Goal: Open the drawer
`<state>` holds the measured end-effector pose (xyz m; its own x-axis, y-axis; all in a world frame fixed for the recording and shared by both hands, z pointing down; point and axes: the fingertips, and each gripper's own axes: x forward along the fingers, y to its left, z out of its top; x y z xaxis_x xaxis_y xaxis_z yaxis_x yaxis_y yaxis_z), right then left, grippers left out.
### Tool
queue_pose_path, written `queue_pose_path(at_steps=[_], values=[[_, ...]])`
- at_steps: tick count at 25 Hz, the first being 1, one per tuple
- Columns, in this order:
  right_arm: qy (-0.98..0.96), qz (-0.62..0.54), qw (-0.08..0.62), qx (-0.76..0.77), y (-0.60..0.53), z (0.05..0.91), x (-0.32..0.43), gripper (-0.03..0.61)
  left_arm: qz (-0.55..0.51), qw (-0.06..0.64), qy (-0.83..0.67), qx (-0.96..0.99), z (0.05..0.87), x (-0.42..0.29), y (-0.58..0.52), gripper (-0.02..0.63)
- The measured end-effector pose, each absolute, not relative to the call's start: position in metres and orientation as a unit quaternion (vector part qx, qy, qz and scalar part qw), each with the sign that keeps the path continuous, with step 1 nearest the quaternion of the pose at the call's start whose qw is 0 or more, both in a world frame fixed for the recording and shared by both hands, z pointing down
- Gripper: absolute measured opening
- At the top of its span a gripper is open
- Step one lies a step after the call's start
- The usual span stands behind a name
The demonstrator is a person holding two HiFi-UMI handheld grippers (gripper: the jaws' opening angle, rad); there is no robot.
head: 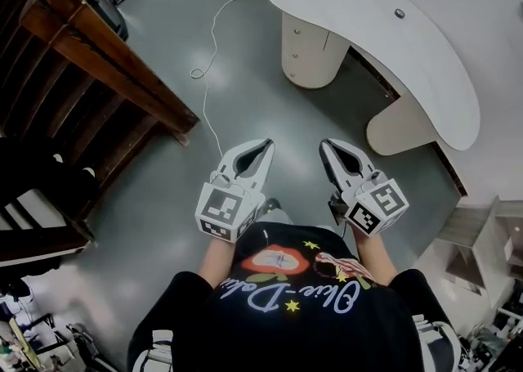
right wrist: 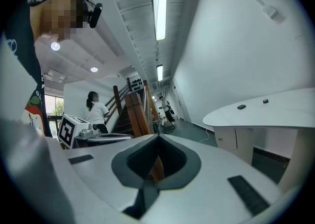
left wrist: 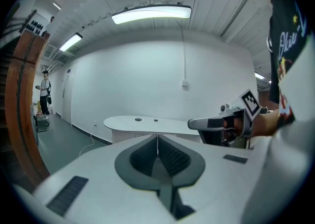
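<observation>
Ahead: curved smooth white desk (head: 384, 43); left tool (head: 268, 143), right tool (head: 325, 143) ribbed jaws together.

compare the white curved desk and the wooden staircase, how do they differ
The desk is white and smooth; the staircase is dark brown wood. The desk has a curved, bean-like top on rounded bases; the staircase is built of straight beams and rails. In the head view the desk lies ahead to the right and the staircase ahead to the left. Both stand on the same grey floor.
</observation>
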<state>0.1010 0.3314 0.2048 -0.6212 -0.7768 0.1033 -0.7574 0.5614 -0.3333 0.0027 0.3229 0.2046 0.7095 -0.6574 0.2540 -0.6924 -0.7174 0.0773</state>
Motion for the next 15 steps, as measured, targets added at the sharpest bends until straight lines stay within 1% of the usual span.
queue_pose_path(at_steps=[6, 12, 15], values=[[0.877, -0.171, 0.020, -0.449, 0.322, 0.199, 0.081, -0.002, 0.095, 0.095, -0.368, 0.920, 0.211, -0.025, 0.312, 0.006], [0.873, -0.173, 0.001, -0.457, 0.320, 0.203, 0.086, -0.002, 0.078, 0.111, -0.365, 0.921, 0.219, -0.022, 0.309, 0.006], [0.873, -0.178, 0.008, -0.454, 0.312, 0.209, 0.090, -0.002, 0.081, 0.117, -0.369, 0.918, 0.226, -0.021, 0.301, 0.006]])
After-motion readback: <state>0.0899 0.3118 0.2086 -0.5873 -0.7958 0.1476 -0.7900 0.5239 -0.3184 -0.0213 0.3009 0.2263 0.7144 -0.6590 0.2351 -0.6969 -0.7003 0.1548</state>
